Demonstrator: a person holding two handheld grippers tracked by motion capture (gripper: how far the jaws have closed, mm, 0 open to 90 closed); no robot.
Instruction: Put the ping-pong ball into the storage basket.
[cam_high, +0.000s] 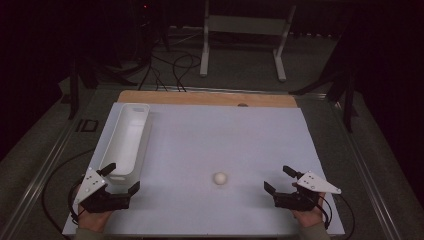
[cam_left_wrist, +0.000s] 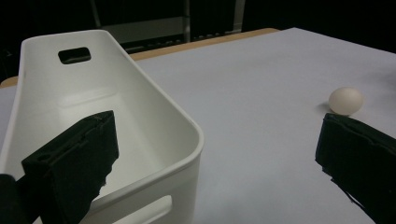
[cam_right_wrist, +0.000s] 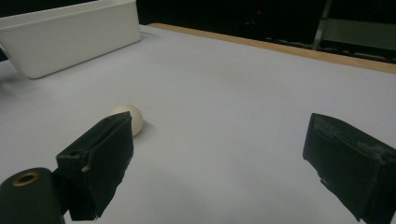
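Here, the egg (cam_high: 220, 178) is sitting pale, smooth and whole, low in the frame's middle, on the white mat (cam_high: 225, 135). You are holding the left gripper (cam_high: 121, 178) at lower left with jaws spread wide and empty, one jaw hanging over the bin (cam_high: 126, 137) rim. Your right gripper (cam_high: 278, 180) at lower right is gaping too, well apart from the egg. A wood edge (cam_high: 210, 98) is showing beyond the mat; the room is lying dark, with a frame (cam_high: 245, 35) at top. Bare mat is stretching between grippers and egg.
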